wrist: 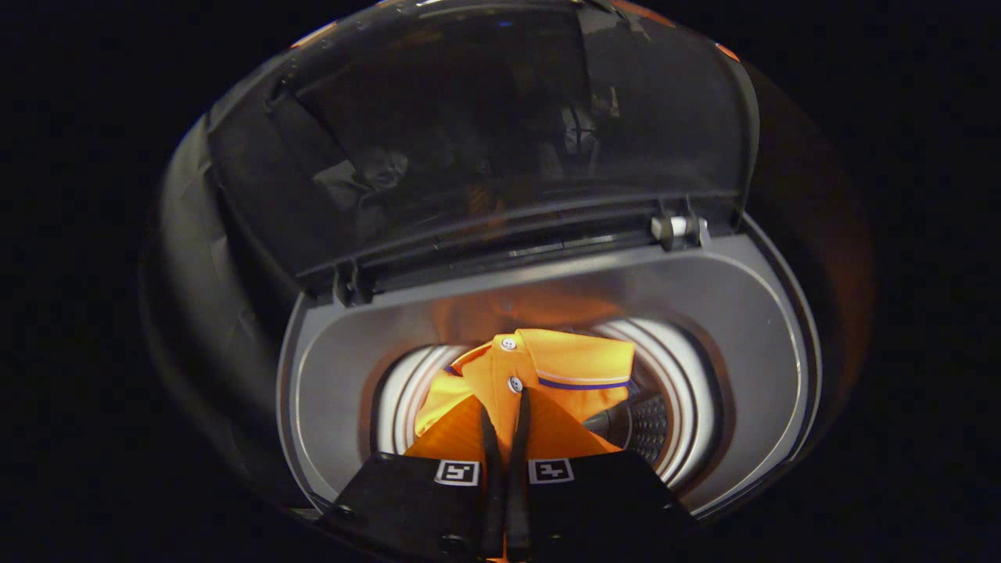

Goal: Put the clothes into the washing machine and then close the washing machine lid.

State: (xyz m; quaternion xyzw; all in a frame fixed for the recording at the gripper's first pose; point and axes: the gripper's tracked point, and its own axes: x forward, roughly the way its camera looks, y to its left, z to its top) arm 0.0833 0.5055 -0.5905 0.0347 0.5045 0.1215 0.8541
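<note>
The gripper (pixel 505 407) has its two fingers (pixel 490 446) pressed close together, pinching a fold of an orange shirt (pixel 563 361) between them. The shirt hangs over the round opening of the washing machine (pixel 727 313), partly down inside the drum (pixel 680 367), just ahead of and beneath the fingers.

The shirt's long axis runs away from the gripper, toward the hinge side of the machine, with the collar end farthest off and the body of the cloth bunched under the fingers. The collar lies folded, its tip pointing off to the right of the fingers.

It is a bright orange polo-style shirt with a button strip running along the line of the fingers. Two small white buttons (pixel 509 343) show on that strip, one just past the fingertips and one farther on near the collar. The collar has a thin dark blue stripe with a pale line beside it along its edge.

The drum around the shirt is pale and ribbed, and a dark perforated part shows to the right of the cloth. The grey top panel of the machine surrounds the opening. The dark, see-through lid (pixel 500 133) stands raised beyond the opening, held at its hinges (pixel 679 228), so the machine is open.
</note>
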